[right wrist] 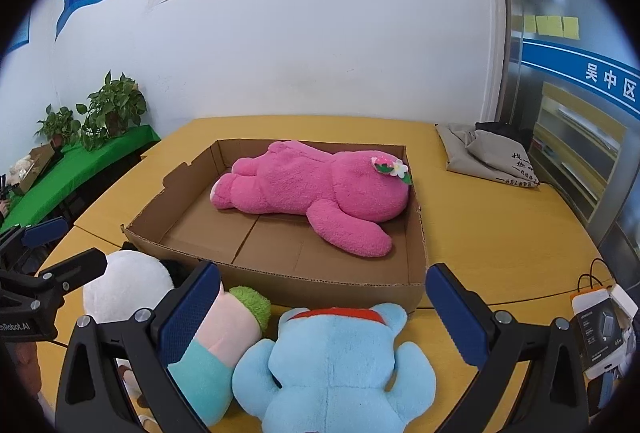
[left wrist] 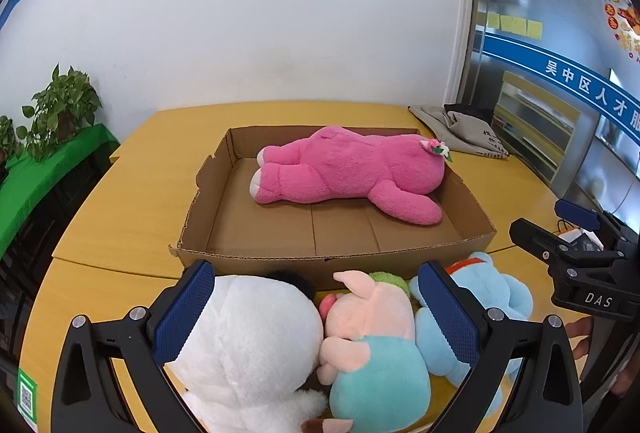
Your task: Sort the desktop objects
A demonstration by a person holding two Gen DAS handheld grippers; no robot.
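A big pink plush bear (left wrist: 348,169) (right wrist: 312,189) lies in the shallow cardboard tray (left wrist: 332,261) (right wrist: 296,281) on the yellow table. In front of the tray lie a white plush (left wrist: 248,345) (right wrist: 124,285), a pink pig plush in a teal shirt (left wrist: 372,345) (right wrist: 216,345) and a light blue plush with a red collar (left wrist: 492,289) (right wrist: 332,365). My left gripper (left wrist: 320,313) (right wrist: 82,241) is open, its fingers astride the white plush and the pig. My right gripper (right wrist: 324,313) (left wrist: 538,217) is open over the blue plush, holding nothing.
A grey cloth bag (left wrist: 460,129) (right wrist: 492,157) lies at the table's far right. Potted plants (left wrist: 60,109) (right wrist: 112,109) stand on a green-covered shelf at left. A dark product box (right wrist: 600,325) sits near the right edge. A person's hand (left wrist: 580,333) shows beside the right gripper.
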